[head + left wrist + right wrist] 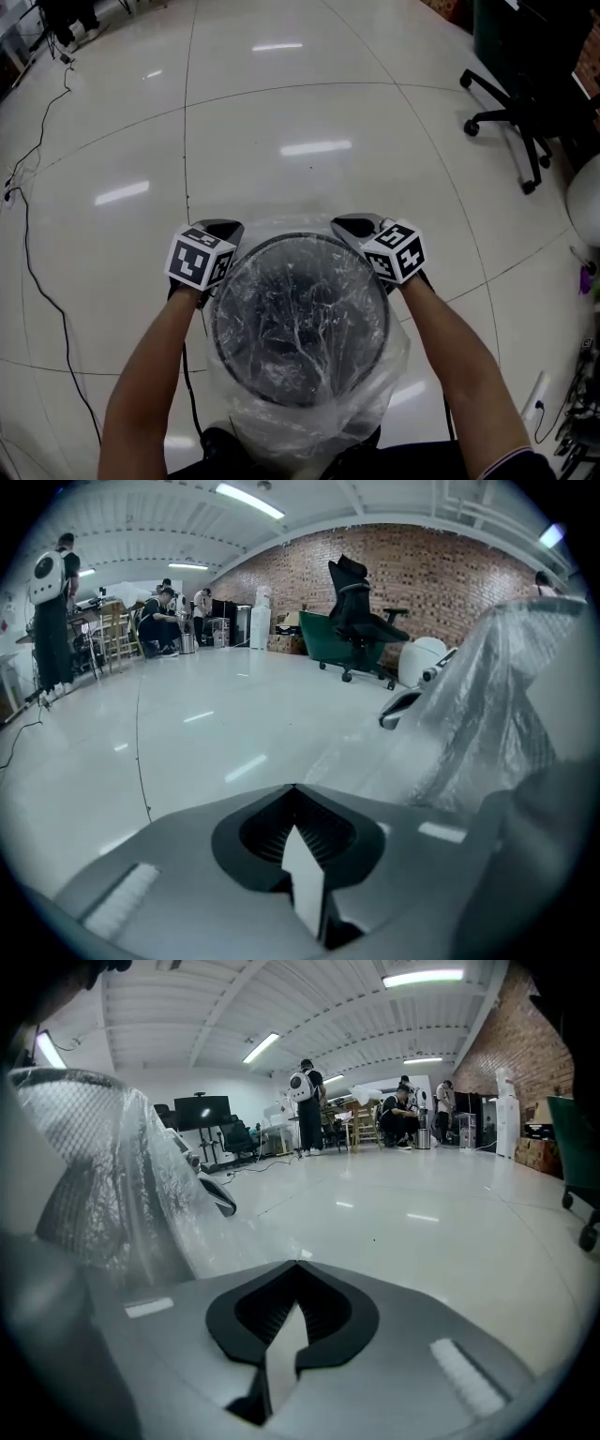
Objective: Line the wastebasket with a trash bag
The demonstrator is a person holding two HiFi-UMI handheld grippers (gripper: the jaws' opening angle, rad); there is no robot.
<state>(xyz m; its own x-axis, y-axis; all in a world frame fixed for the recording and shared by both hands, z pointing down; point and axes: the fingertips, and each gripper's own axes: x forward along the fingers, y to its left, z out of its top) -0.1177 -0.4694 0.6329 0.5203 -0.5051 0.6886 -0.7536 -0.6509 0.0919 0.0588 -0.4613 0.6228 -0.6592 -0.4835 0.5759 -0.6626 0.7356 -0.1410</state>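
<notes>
Judging by how the clear trash bag already drapes inside and over the rim of the wastebasket, which stands between the two pairs of jaws, lining looks nearly done, with only the skirt left to draw down. The left gripper and right gripper each have their jaws together on a pale strip of film. No brand or writing is readable.

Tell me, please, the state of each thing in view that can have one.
wastebasket: upright, bag inside.
trash bag: opened out, edge folded over the rim.
left gripper: shut on trash bag.
right gripper: shut on trash bag.
office chair: upright, empty.
</notes>
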